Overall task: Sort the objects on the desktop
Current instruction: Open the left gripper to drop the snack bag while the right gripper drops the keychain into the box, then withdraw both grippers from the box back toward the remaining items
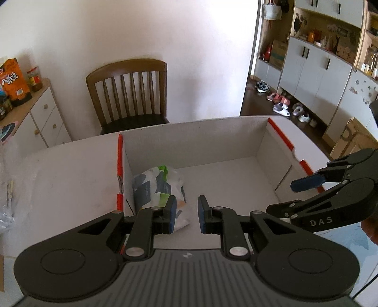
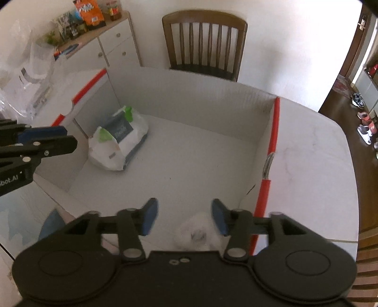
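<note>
Your right tool [image 2: 184, 218] stands spread over a crumpled white tissue wad [image 2: 197, 233] lying at the box's 5 o'clock corner: light, soft, crushable, so pinch its middle. Your left tool [image 1: 186, 213], nearly pressed together, holds nothing; the soft white wipes pack [image 2: 118, 141] lies at 10 o'clock in the white cardboard box [image 2: 189, 94].

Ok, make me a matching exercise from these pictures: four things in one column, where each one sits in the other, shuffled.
Things:
1. wipes pack
2. white crumpled wad
3. wooden chair
4. orange snack bag

Places:
A. on top of the side cabinet
B. behind the box, outside it
C. inside the box, by its left wall
D. by the box's red-edged right wall, at the near end

Pairs: 1-C, 2-D, 3-B, 4-A
</note>
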{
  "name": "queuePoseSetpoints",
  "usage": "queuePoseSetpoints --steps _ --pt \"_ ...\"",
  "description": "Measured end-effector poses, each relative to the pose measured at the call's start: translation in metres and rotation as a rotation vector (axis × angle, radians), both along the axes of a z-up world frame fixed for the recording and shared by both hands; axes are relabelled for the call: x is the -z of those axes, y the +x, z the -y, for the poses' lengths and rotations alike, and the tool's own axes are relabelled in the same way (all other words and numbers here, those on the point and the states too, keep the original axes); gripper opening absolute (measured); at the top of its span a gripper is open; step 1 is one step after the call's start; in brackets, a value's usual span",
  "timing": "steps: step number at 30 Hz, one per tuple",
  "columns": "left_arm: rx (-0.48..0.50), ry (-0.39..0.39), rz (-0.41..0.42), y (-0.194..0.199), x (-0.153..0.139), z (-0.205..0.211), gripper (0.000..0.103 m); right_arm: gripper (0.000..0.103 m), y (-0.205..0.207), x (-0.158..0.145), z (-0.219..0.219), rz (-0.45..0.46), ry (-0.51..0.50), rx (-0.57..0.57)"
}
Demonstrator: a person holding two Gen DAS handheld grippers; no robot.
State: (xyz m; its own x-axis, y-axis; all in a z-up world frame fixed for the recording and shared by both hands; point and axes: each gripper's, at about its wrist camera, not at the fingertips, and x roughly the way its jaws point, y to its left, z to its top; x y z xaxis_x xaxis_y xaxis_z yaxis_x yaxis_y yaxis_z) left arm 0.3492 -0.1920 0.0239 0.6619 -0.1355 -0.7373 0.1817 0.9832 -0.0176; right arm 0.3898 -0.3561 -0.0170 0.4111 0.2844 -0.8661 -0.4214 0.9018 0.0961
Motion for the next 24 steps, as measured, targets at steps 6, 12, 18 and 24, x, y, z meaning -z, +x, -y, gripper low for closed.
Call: queuePoseSetpoints --steps 6,12,18,24 --pt "0.011 -0.043 -0.002 -0.018 -0.019 -0.008 0.018 0.067 -0.016 -0.025 0.008 0.034 0.049 -0.014" --pt "0.055 -0.059 0.012 -0.04 -0.034 -0.01 0.018 0.073 -0.039 -0.047 0.014 0.072 0.084 -0.014" --pt "0.079 -0.07 0.019 -0.057 -0.041 -0.012 0.019 0.08 -0.068 -0.065 0.02 0.105 0.094 -0.02" --pt "0.108 -0.072 -0.003 -0.077 -0.039 -0.013 0.021 0.083 -0.091 -0.071 0.021 0.106 0.095 -0.01"
